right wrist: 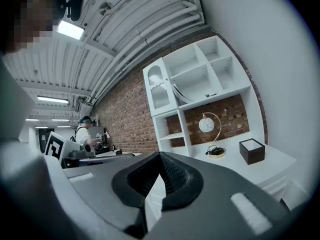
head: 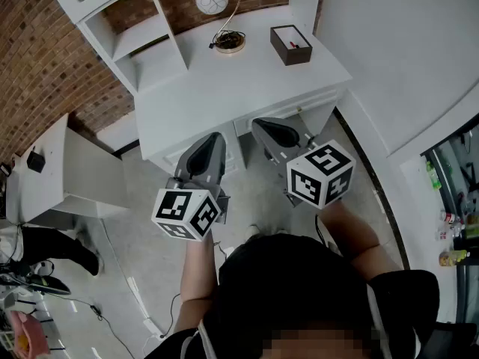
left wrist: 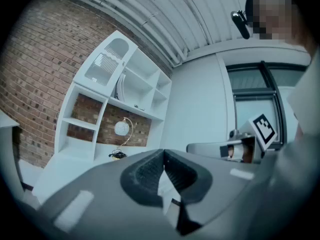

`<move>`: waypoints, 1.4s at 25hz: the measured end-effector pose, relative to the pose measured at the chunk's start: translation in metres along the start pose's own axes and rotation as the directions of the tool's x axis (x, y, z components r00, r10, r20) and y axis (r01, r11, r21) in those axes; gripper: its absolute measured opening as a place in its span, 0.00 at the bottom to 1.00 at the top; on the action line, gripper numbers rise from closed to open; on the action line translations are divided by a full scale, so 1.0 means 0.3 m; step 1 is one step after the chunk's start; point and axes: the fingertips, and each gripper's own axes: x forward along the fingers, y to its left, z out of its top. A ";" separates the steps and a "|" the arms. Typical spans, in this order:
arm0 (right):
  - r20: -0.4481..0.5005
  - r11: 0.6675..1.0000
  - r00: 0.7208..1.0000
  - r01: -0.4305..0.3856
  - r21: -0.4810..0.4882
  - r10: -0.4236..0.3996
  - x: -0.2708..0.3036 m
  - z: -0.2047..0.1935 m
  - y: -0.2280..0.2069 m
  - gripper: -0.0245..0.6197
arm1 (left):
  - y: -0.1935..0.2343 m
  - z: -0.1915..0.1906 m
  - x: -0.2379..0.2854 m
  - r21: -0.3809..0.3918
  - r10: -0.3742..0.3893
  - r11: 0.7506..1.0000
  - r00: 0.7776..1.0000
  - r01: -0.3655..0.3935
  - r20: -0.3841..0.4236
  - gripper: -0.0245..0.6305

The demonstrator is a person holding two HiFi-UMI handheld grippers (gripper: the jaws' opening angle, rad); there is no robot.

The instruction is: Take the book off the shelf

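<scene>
One book (right wrist: 186,91), perhaps — above right gripper (right wrist: 159,157)

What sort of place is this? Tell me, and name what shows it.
Probably a staged study corner inside a workshop or lab: a white desk with a shelf unit and globe lamp against a brick wall, with another person working nearby.
</scene>
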 end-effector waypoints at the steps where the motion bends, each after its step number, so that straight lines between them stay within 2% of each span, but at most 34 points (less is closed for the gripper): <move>1: -0.002 1.000 1.000 -0.001 0.001 0.001 0.001 -0.004 0.001 0.03 | -0.004 -0.002 0.002 0.000 -0.004 1.000 1.000 0.004 -0.002 0.05; 13: 0.011 1.000 1.000 -0.003 0.024 0.003 0.004 -0.010 -0.007 0.04 | -0.005 -0.023 0.021 -0.016 -0.010 1.000 1.000 0.010 -0.022 0.05; 19: 0.013 0.999 1.000 0.013 -0.043 -0.013 0.022 0.002 -0.007 0.04 | 0.003 -0.020 0.031 -0.055 -0.023 0.998 1.000 0.022 -0.019 0.05; 23: 0.006 0.999 1.000 0.003 -0.044 -0.003 0.051 -0.006 0.011 0.04 | 0.012 -0.018 0.027 -0.058 -0.049 0.997 0.998 0.048 -0.026 0.04; 26: 0.002 0.999 1.000 0.003 -0.039 -0.003 0.084 -0.007 0.020 0.04 | 0.045 -0.012 0.026 -0.052 -0.051 0.997 0.998 0.049 -0.036 0.04; 31: -0.020 0.999 1.000 0.005 -0.049 -0.006 0.158 -0.009 0.038 0.04 | 0.107 -0.001 0.020 -0.115 -0.089 0.990 0.996 0.086 -0.020 0.04; 35: -0.022 0.998 0.999 0.021 -0.051 -0.022 0.214 -0.015 0.045 0.04 | 0.169 -0.005 0.017 -0.074 -0.072 0.995 0.997 0.070 -0.024 0.05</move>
